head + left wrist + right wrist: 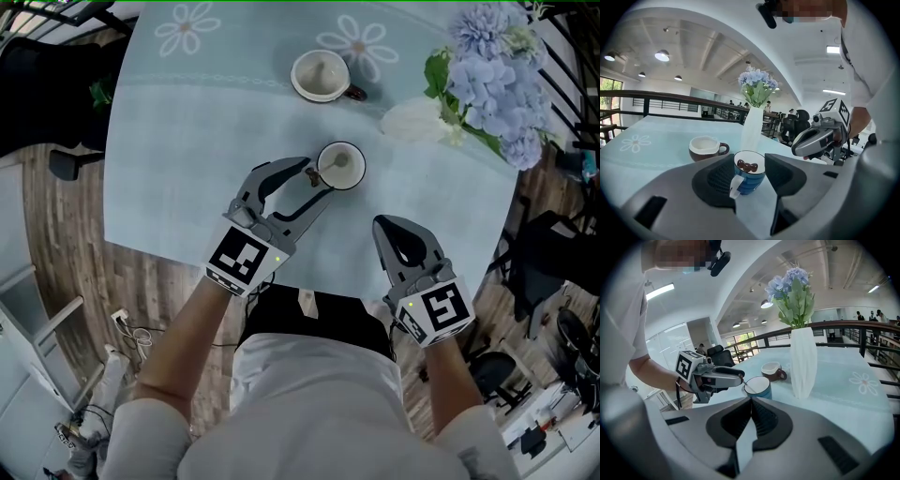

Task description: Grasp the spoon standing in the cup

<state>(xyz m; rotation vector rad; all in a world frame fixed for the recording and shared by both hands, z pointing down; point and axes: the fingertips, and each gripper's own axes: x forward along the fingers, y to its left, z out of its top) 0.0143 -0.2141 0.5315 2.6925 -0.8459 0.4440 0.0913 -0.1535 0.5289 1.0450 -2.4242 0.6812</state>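
A blue cup (352, 174) with a white inside stands on the pale blue tablecloth (187, 150). A spoon (319, 177) leans in it, its handle pointing to the left. My left gripper (314, 178) is open, its two fingers lying either side of the handle's end without pressing on it. In the left gripper view the cup (749, 180) sits in the gap between the jaws. My right gripper (382, 226) hovers shut and empty to the right of the cup, nearer the front edge. Seen from it, the spoon (747, 386) is a thin line at the cup (758, 388) rim.
A brown cup with a white inside (323, 75) stands further back on the table. A white vase (412, 120) with blue flowers (497, 75) is at the right. The table's front edge (309, 281) runs close to the person's body. Wooden floor lies on the left.
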